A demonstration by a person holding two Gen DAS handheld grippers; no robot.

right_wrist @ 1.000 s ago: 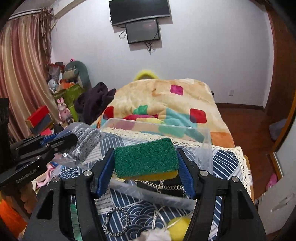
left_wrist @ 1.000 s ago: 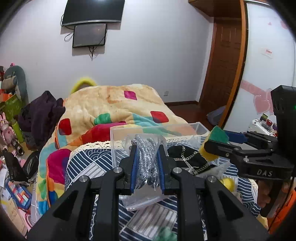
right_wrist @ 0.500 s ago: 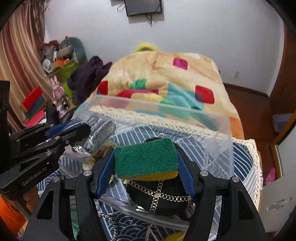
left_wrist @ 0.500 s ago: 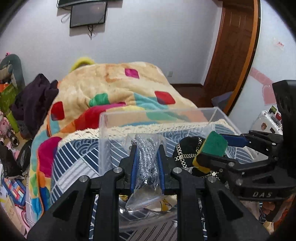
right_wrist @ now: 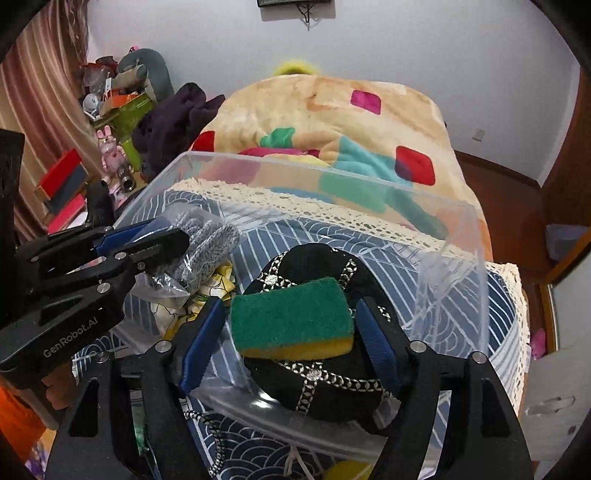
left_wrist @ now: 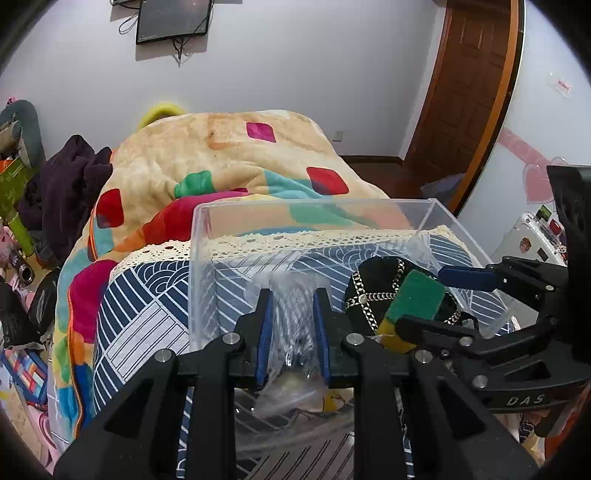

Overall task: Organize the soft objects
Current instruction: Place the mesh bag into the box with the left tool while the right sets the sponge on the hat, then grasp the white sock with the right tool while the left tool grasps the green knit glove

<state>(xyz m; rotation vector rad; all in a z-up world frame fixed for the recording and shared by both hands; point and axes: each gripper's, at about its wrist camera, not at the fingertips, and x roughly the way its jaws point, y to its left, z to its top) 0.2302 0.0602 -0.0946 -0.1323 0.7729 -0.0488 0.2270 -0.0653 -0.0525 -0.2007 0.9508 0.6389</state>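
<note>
1. Sponge (right_wrist: 291,317), green on top and yellow beneath, sits clamped between the blue pads of the right gripper (right_wrist: 291,325), held over a black cap (right_wrist: 317,387) with silver chain trim inside a clear plastic bin (right_wrist: 458,258).
2. Left gripper (left_wrist: 293,332) is closed on a clear bag of grey metallic scrubbers (left_wrist: 295,314), poised above the bin's left half; from the right wrist camera the same bag (right_wrist: 207,247) hangs over the bin's left wall.
3. Inside the bin, near its left front corner, lies a pale yellow printed cloth (right_wrist: 207,291), partly under the bag.
4. The bin stands on a navy-and-white patterned cloth (left_wrist: 147,306) with a cream lace border (left_wrist: 155,253), the bin's far wall near that border.
5. Behind it rises a bed under a tan blanket (left_wrist: 229,155) with bright coloured patches.
6. At the bed's left edge a dark purple garment (left_wrist: 62,195) lies heaped, with toys and boxes (right_wrist: 110,103) stacked by a striped curtain (right_wrist: 40,92).
7. A dark screen (left_wrist: 171,18) hangs on the white far wall; a brown wooden door (left_wrist: 469,85) stands at right.
</note>
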